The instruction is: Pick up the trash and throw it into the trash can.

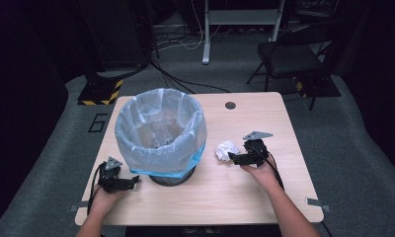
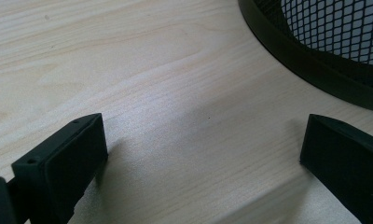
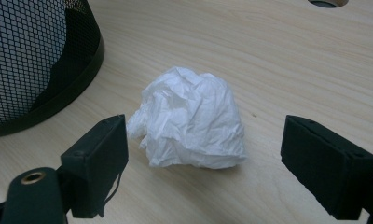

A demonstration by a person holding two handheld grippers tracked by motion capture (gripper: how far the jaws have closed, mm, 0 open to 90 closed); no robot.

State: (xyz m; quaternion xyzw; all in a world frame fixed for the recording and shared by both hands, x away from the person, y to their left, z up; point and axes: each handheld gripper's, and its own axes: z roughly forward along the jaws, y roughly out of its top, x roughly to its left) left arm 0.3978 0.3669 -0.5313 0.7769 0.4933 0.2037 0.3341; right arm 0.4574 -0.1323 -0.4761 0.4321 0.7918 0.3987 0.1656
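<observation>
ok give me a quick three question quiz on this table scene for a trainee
1. True or false: the right gripper is shut on the crumpled white paper ball.
2. What lines the black mesh waste bin? A) clear plastic bag B) cloth C) nothing
3. Fill in: the left gripper has its jaws open over bare ____.

Key
1. False: its jaws stand open either side of the ball.
2. A
3. light wooden table

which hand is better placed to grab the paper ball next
Right. The right gripper is open with its jaws either side of the crumpled paper ball on the table. The left gripper is across the bin, facing bare wood by the bin's base.
</observation>
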